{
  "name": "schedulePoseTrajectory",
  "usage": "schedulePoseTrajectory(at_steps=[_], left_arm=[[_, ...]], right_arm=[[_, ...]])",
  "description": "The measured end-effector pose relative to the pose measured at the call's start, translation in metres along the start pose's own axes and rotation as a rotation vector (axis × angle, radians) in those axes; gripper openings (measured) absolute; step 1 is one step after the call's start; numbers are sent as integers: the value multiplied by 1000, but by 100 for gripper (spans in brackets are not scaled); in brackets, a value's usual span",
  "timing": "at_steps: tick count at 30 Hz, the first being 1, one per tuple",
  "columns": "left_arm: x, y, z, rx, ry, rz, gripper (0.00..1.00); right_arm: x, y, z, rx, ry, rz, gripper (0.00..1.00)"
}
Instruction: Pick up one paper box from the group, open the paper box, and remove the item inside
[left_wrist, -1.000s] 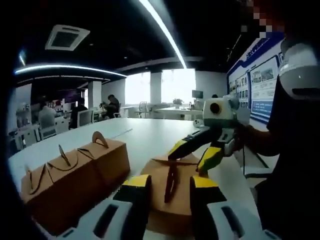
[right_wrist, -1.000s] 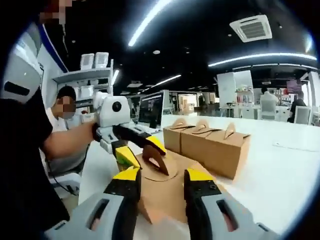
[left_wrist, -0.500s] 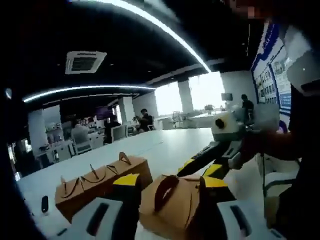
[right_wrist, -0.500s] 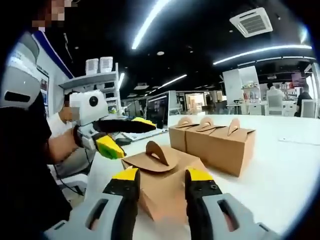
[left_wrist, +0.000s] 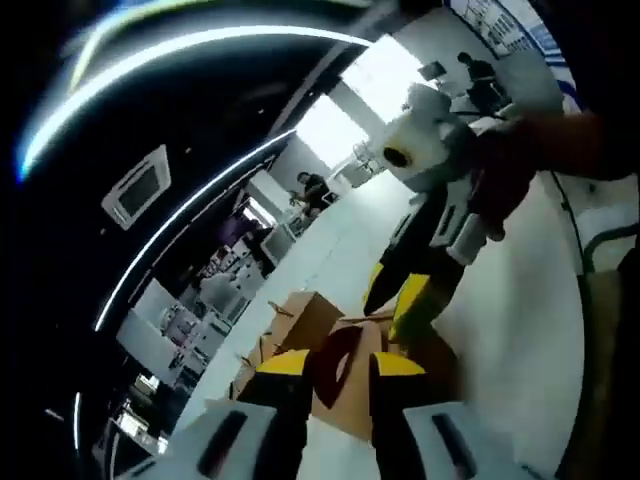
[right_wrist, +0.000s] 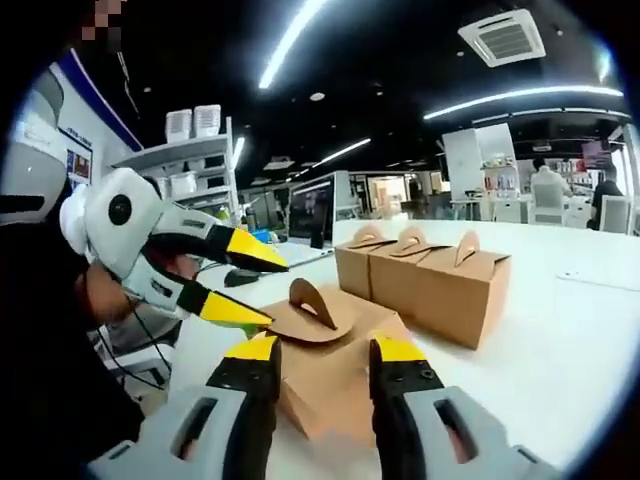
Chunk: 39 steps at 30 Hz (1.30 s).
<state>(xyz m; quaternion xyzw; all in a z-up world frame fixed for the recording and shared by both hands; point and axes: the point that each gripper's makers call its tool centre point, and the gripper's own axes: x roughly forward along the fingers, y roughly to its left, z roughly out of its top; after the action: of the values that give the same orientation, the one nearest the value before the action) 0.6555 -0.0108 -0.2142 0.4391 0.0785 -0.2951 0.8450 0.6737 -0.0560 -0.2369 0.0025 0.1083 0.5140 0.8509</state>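
Brown handled paper box is steadied on the white bench between the right hand-held gripper's parted jaws; left hand-held gripper, open, is poised at its flap, gripping nothing

No text I could read anywhere. The brown paper boxes on my table carried no print or label. A blue wall board behind my right gripper had panels that may have held writing, but it was too small and blurred to make out. My own yellow-tipped jaws bore no markings. Shelf items were too far off.
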Motion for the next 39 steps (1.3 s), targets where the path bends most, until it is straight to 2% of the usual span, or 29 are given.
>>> schedulePoseTrajectory(at_steps=[3,6,9,11,13,14,17,24,27,32,39], left_arm=[[-1,-5,-5,43,42,-33,22],[-2,-15,0,89,45,-99,18],[-4,-26,18,4,-10,-176,22],[-1,-24,20,12,-8,-165,23],[3,-23,11,53,47,-167,22],[4,-23,13,48,34,-168,22],[5,-22,11,22,62,-181,22],[4,-22,7,45,99,-177,22],[1,-22,4,55,119,-158,20],[-4,-29,-3,50,131,-114,7],[-11,-28,-6,-20,111,-43,5]], right_arm=[[0,0,0,4,-3,4,36],[0,1,0,3,-7,5,36],[0,1,-1,6,-8,8,36],[0,1,-1,4,-7,7,36],[0,1,0,0,-5,3,36],[0,1,0,-2,-4,3,36],[-1,2,-1,-8,1,0,36],[-1,2,-1,-2,-5,2,36],[-1,1,-1,-2,-2,2,36],[0,1,-1,7,0,-4,36],[0,0,-1,2,15,-6,36]])
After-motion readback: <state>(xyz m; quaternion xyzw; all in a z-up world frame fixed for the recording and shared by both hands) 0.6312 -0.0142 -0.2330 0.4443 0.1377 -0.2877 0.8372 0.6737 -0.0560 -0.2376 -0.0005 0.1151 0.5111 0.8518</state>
